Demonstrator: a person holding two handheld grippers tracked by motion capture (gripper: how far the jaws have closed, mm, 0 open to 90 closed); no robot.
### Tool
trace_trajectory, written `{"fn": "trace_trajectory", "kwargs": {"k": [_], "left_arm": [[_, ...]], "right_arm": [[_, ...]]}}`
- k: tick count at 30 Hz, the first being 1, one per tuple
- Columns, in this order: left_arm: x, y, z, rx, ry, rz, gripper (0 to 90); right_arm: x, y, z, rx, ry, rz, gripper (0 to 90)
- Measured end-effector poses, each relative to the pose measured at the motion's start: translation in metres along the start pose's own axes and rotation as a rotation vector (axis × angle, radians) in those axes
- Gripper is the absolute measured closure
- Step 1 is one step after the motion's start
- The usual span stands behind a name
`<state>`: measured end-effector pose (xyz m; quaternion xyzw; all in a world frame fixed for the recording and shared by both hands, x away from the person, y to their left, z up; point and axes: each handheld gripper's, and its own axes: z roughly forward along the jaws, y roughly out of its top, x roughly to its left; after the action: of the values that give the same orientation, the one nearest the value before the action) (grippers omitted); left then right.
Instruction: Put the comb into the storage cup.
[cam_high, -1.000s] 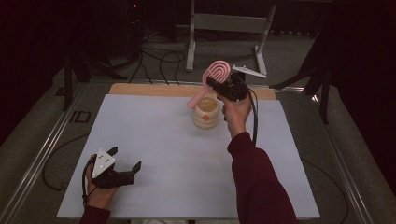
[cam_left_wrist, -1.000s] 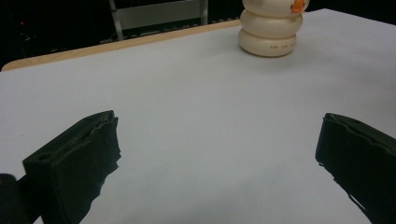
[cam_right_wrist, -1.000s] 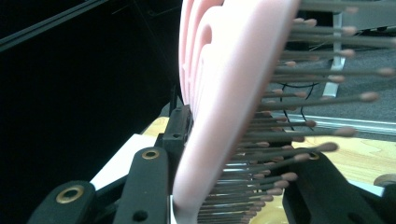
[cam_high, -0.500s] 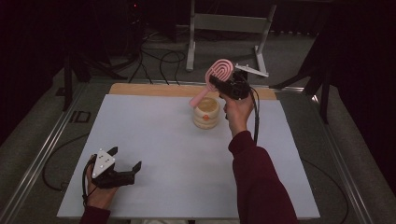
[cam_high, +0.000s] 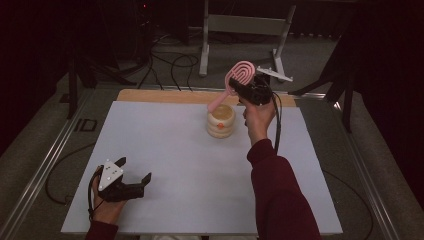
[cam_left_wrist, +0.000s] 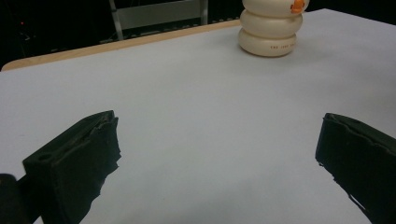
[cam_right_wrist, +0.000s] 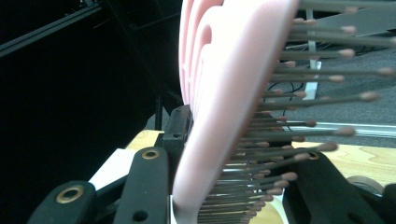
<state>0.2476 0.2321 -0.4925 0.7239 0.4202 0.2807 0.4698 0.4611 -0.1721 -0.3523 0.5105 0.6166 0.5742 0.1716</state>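
A pink hairbrush (cam_high: 241, 74) is held in the air at the far middle of the table, my right gripper (cam_high: 239, 86) shut on it near its head. Its handle slants down-left and ends close over the rim of a cream ribbed holder (cam_high: 221, 121) standing on the white table (cam_high: 190, 165). In the right gripper view the brush (cam_right_wrist: 219, 116) and its bristles sit between the jaws of my right gripper (cam_right_wrist: 233, 186). My left gripper (cam_high: 137, 176) rests at the near left, open and holding nothing. The left gripper view has the holder (cam_left_wrist: 271, 28) far ahead of the left gripper (cam_left_wrist: 215, 154).
A wooden strip (cam_high: 165, 96) runs along the table's far edge. Beyond it stand a metal frame (cam_high: 240, 25) and floor cables (cam_high: 170, 60). Metal rails (cam_high: 45, 165) flank the table on both sides.
My right gripper has lifted the brush slightly up and to the right, so the handle end sits a little higher by the holder. The left gripper has stayed put.
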Motion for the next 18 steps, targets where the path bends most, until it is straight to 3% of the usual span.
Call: {"fn": "trace_trajectory", "kwargs": {"k": [18], "left_arm": [[-0.0001, 0.0001, -0.0001, -0.002, 0.0, 0.002, 0.1]], "right_arm": [[-0.0087, -0.004, -0.0038, -0.009, -0.05, -0.001, 64.1]]}}
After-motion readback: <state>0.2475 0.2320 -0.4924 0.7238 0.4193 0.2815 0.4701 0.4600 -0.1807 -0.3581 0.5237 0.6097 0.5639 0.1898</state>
